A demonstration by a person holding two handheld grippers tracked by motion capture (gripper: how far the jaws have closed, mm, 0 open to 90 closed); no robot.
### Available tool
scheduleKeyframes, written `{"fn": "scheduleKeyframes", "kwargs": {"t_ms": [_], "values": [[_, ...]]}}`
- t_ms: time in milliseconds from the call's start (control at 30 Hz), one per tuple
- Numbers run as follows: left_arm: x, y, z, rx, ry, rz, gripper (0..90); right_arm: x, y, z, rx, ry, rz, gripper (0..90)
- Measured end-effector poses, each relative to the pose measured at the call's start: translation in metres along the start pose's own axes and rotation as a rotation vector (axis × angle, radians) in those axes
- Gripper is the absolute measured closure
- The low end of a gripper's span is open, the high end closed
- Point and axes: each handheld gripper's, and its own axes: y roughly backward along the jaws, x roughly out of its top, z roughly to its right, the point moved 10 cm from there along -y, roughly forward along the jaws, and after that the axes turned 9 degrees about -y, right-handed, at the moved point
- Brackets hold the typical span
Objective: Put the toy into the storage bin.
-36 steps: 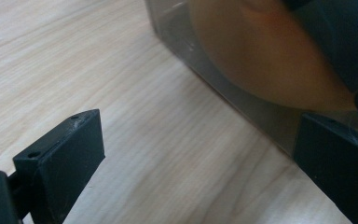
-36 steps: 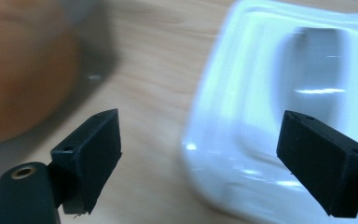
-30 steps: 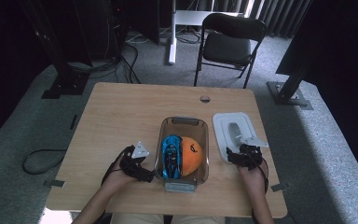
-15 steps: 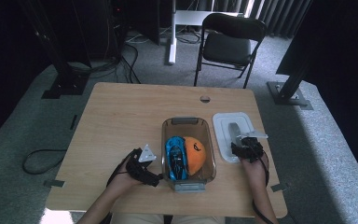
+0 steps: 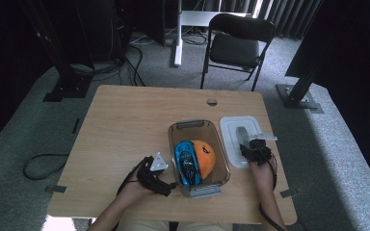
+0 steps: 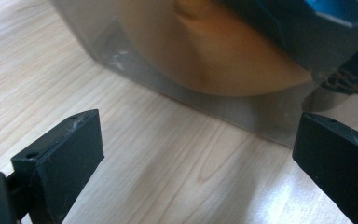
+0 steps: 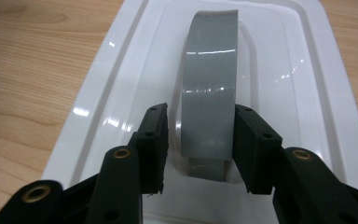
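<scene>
Lid [image 7: 270,70] of white glossy plastic lies flat on the table [image 5: 125,125] at 3 o'clock from the clear container [image 5: 198,156], just beside it. Its raised grey handle [image 7: 209,93] is a smooth, curved band, reflective under the light. Right gripper [image 7: 200,140] has its jaws either side of the handle's near end, closely set; a narrow gap shows at the left jaw, and contact at the right jaw cannot be confirmed. Lid's near edge is cut off behind the jaws in the right gripper view.

Container is transparent, rectangular with rounded corners, holding a blue toy car [image 5: 187,163] and an orange rounded object [image 5: 204,156] touching side by side. Left gripper [image 6: 200,154] sits at 9 o'clock from the container's near corner, jaws wide apart and empty, close to its wall. Contents appear blurred through the wall [image 6: 177,70] in the left gripper view. Table is pale wood-grain laminate.
</scene>
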Motion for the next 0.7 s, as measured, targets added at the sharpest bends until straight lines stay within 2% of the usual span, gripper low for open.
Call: {"fn": "scheduleKeyframes", "kwargs": {"t_ms": [100,200,367,700], "values": [[0.003,-0.002,0.006,-0.014,-0.005,0.006,2.4,0.0,-0.001,0.002,-0.018,0.0,-0.005,66.1],[0.006,-0.005,0.012,-0.03,-0.008,0.012,2.4,-0.001,-0.002,0.003,-0.005,-0.013,-0.005,66.3],[0.011,-0.009,0.018,-0.045,-0.013,0.023,2.4,-0.001,-0.002,0.003,-0.005,-0.007,-0.012,66.7],[0.011,-0.013,0.02,-0.051,-0.011,0.026,2.4,0.002,0.008,0.007,-0.002,-0.034,0.01,67.0]]}}
